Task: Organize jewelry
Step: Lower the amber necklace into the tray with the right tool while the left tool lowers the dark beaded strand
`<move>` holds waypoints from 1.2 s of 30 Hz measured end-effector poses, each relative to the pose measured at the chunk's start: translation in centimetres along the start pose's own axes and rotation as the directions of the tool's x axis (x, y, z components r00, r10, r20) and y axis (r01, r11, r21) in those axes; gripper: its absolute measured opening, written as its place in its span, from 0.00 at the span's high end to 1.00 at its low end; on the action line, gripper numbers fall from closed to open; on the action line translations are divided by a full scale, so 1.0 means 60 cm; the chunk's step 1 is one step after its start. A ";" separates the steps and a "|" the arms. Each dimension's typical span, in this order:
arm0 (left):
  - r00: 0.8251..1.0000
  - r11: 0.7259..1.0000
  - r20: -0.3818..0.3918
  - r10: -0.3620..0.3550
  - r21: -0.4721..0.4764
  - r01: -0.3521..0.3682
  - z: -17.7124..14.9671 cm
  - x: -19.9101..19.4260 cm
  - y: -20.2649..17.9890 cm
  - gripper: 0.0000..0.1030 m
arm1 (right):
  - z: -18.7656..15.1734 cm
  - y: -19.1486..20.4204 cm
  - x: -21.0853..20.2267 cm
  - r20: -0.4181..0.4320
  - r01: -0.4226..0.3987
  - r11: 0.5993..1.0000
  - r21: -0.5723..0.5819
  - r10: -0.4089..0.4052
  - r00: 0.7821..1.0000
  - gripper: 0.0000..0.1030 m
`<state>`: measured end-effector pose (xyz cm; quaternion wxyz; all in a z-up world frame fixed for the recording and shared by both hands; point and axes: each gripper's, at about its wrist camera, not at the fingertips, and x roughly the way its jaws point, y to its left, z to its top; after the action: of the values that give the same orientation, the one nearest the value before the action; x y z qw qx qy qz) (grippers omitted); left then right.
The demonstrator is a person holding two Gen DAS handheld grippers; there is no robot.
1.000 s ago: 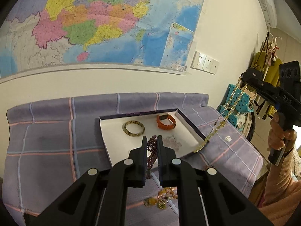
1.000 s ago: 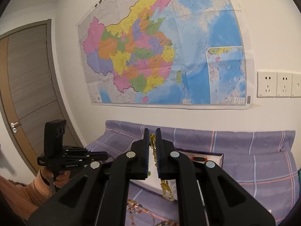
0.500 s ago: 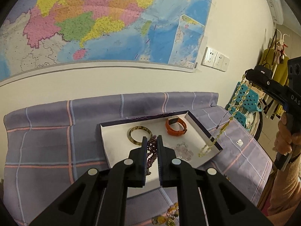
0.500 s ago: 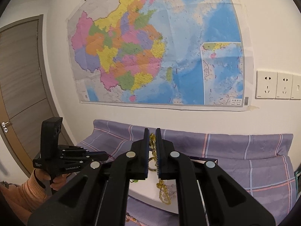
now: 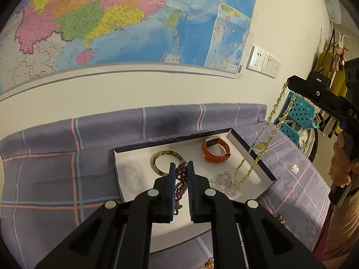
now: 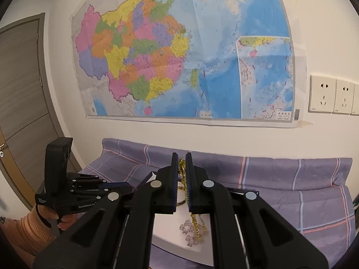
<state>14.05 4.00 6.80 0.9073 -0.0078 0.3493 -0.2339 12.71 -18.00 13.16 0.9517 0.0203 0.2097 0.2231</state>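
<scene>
A white tray (image 5: 258,154) with a dark rim lies on the purple checked cloth. In it are a tortoiseshell bangle (image 5: 167,152), an orange wristband (image 5: 205,150) and a clear crystal bracelet (image 5: 224,182). My left gripper (image 5: 181,168) is shut on a purple bead bracelet (image 5: 180,180), which dangles over the tray's near half. My right gripper (image 6: 182,157) is shut on a golden bead necklace (image 6: 182,168). From the right gripper (image 5: 289,84) the necklace (image 5: 272,121) hangs in a long loop, its low end inside the tray's right part beside the crystal bracelet (image 6: 188,231).
The cloth (image 5: 56,168) covers a table pushed against a wall with a large map (image 5: 134,22) and sockets (image 5: 264,63). More loose jewelry (image 5: 280,218) lies on the cloth near the tray's front. A teal basket (image 5: 300,112) stands at right, a door (image 6: 20,89) at left.
Both grippers have come forward and slightly down toward the tray. The necklace's low end has swung from outside the tray's right rim to inside it. Both grips are unchanged.
</scene>
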 end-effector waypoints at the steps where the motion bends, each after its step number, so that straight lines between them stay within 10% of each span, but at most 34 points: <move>1: 1.000 1.000 -0.006 0.000 0.001 0.000 0.000 0.005 0.000 0.92 | -0.002 -0.002 0.003 -0.003 0.001 1.000 0.002 -0.001 1.000 0.94; 36: 0.985 0.996 -0.148 0.090 0.028 -0.087 -0.033 0.114 -0.008 0.92 | -0.103 -0.063 0.089 -0.186 0.027 0.997 0.066 -0.015 0.982 0.93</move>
<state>16.99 0.96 1.08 0.8881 0.0351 0.4138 -0.1970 16.07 -19.43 4.95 0.9291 0.0295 0.3053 0.2068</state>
